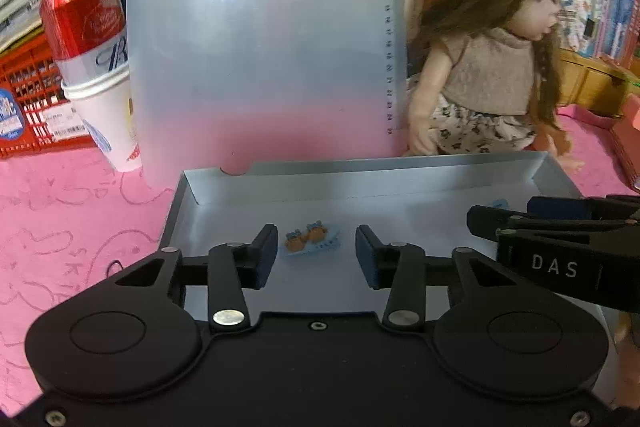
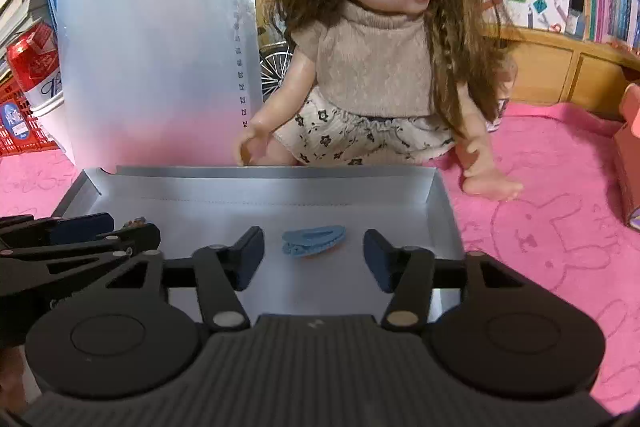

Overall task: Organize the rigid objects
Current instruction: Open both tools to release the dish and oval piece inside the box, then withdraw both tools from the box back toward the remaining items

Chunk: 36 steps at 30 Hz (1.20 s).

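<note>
- Left gripper (image 1: 316,255) hangs over the open grey box (image 1: 400,163), jaws apart and holding nothing — the bear hair clip (image 1: 312,238) lies on the box floor between them.
- Right gripper (image 2: 314,255) hovers just beside it, jaws likewise apart, the plain blue hair clip (image 2: 314,241) resting between them near the box's right wall.
- Both clips look placed; next, probably, withdraw and shut the upright lid (image 1: 256,39).

Two blue hair clips (image 1: 313,239) (image 2: 313,241) flat in grey box (image 1: 400,175)
</note>
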Tool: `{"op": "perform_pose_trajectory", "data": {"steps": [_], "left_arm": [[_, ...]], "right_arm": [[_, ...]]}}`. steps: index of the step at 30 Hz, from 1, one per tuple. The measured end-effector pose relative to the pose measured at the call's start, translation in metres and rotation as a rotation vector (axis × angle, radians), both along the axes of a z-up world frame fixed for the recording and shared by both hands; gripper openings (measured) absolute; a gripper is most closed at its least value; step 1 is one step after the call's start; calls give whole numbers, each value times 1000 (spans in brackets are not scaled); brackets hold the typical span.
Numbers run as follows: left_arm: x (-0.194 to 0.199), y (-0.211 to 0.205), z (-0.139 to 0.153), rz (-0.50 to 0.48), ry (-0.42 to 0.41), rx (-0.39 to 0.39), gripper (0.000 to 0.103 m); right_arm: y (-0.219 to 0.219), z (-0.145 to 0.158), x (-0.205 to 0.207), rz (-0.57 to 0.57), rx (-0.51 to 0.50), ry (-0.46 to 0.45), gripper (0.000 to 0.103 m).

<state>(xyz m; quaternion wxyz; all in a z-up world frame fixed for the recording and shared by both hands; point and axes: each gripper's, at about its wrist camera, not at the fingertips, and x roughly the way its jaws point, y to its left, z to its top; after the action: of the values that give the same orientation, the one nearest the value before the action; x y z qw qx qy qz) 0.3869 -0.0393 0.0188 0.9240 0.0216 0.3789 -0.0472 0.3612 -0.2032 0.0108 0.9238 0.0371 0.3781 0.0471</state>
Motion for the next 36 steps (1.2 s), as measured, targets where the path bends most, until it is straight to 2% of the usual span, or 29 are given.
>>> {"op": "perform_pose_trajectory", "data": {"steps": [4, 10, 17, 27, 36], "left_arm": [[-12, -1, 13, -4, -25, 24, 49], [-31, 2, 39, 3, -52, 25, 55], [-58, 3, 62, -5, -79, 30, 62], [-106, 12, 82, -17, -112, 3, 74], [-159, 12, 91, -85, -136, -37, 78]], "right_arm": [[0, 9, -8, 1, -14, -11, 75], [2, 32, -28, 25, -32, -48, 82], [0, 53, -52, 37, -46, -80, 84], [-9, 70, -91, 51, -41, -104, 88], [-10, 75, -135, 96, -29, -135, 94]]}}
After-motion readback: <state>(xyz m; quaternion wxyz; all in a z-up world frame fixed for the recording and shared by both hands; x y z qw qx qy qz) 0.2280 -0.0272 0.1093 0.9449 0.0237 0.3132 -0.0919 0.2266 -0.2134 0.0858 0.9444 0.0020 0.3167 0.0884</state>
